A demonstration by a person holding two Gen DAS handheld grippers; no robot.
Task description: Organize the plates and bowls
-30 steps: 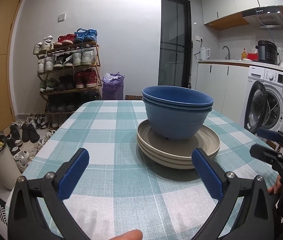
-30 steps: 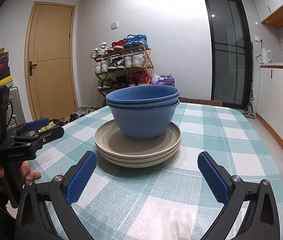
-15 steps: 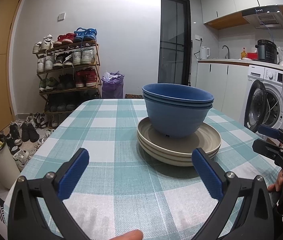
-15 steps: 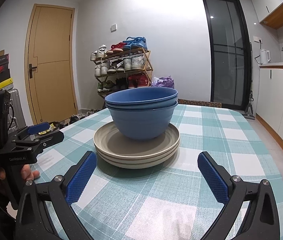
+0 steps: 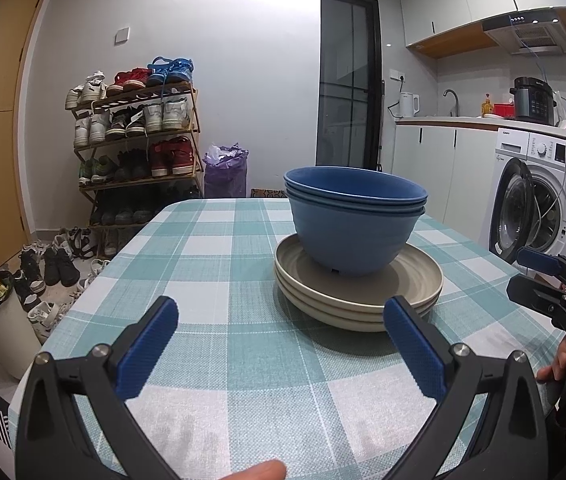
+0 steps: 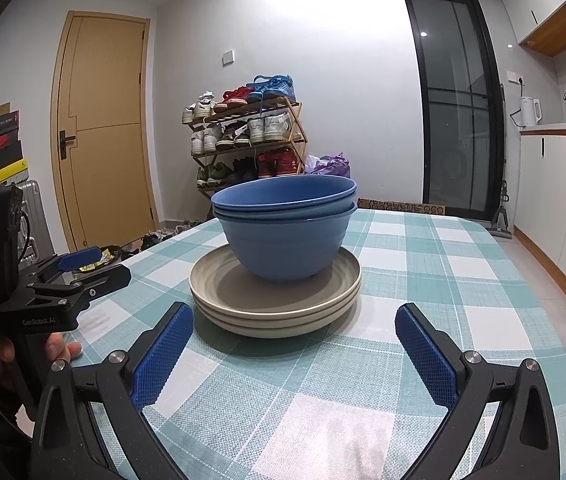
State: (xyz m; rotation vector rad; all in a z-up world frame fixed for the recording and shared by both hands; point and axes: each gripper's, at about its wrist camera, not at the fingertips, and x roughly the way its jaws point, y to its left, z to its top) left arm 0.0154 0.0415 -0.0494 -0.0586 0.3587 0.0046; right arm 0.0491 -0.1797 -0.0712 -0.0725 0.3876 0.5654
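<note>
Checked teal-and-white cloth covers the table of a small flat, a shoe rack and a washing machine behind it. Near the table's middle, two nested blue bowls sit on a stack of three beige plates. Both hand-held tongs hover short of the pile, touching nothing: the left gripper and the right gripper each have their blue-padded jaws spread wide and empty, one to either side of the stack. The crockery looks rigid and smooth, probably glazed or hard plastic, so slippery under the pads and liable to chip if dropped; the whole pile is likely too heavy for one pinch. The bowls' rims, which overhang clear of the plates, seem the surest hold, one jaw inside and one outside the wall; the plates offer only a thin edge.
</note>
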